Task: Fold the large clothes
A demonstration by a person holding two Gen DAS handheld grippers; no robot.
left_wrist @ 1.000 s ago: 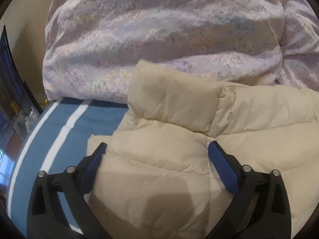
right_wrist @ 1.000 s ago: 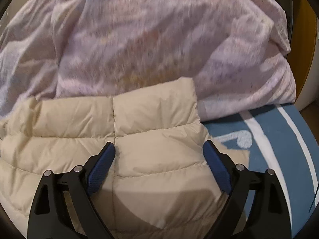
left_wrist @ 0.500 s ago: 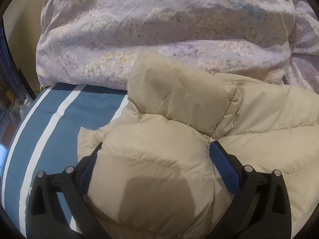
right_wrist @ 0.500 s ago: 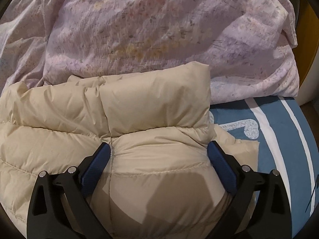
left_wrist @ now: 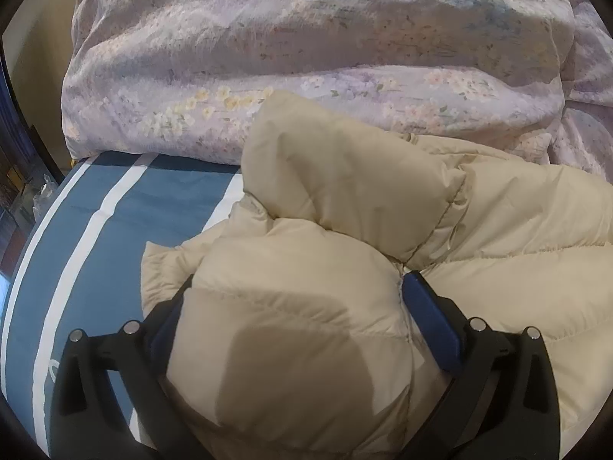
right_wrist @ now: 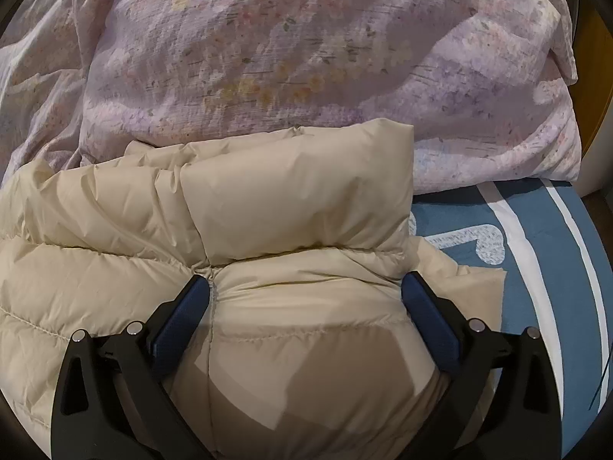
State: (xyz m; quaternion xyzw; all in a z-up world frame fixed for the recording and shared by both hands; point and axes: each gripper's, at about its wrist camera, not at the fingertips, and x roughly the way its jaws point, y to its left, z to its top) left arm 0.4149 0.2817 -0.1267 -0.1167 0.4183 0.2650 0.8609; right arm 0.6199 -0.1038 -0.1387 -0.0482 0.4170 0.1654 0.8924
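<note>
A cream quilted puffer jacket point(left_wrist: 345, 191) lies on the bed, its far edge folded back over itself into a thick roll point(right_wrist: 299, 199). My left gripper point(left_wrist: 299, 280) stands wide open over the jacket's left end. A puffed panel bulges up between its fingers and hides most of the left pad. My right gripper point(right_wrist: 305, 280) is over the jacket's right end, jaws at their widest, with a padded panel swelling between the blue pads point(right_wrist: 429, 318). Neither gripper pinches the fabric.
A bulky lilac floral duvet point(left_wrist: 306, 57) is heaped right behind the jacket point(right_wrist: 306, 57). The bed sheet is blue with white stripes, bare to the left point(left_wrist: 115, 199) and right point(right_wrist: 536, 268). Dark furniture point(left_wrist: 15, 191) stands beyond the left bed edge.
Both grippers sank down onto the jacket. Its far edge rolled back toward me and the padding now bulges between the fingers. The right jaws spread a little wider.
</note>
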